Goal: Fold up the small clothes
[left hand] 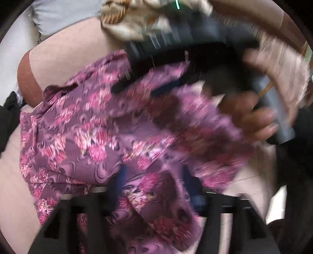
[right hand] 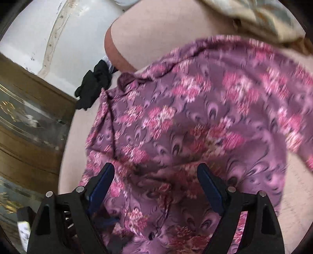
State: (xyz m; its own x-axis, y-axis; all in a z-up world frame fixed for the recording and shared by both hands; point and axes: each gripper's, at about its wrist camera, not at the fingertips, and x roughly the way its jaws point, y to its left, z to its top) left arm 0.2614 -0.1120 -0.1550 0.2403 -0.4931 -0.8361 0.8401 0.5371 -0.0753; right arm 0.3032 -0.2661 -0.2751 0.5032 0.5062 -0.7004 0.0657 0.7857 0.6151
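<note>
A purple garment with pink flowers point(right hand: 195, 117) lies spread and rumpled on a pale surface point(right hand: 156, 39). My right gripper point(right hand: 156, 175) hovers over its near part, open, its blue pads point(right hand: 103, 181) wide apart with cloth below them. In the left wrist view the same garment point(left hand: 88, 127) fills the middle. My left gripper point(left hand: 154, 181) is open, and a fold of the cloth drapes loosely between its spread fingers. Beyond it, blurred, a person's hand point(left hand: 254, 121) holds the black right tool over the garment's far side.
A black cloth point(right hand: 95, 82) sits at the surface's left edge. A beige patterned cloth point(right hand: 264, 17) lies at the back, with a light grey one point(left hand: 64, 13) beside it. Wooden furniture with glass panels point(right hand: 29, 117) stands to the left, beyond white floor point(right hand: 39, 39).
</note>
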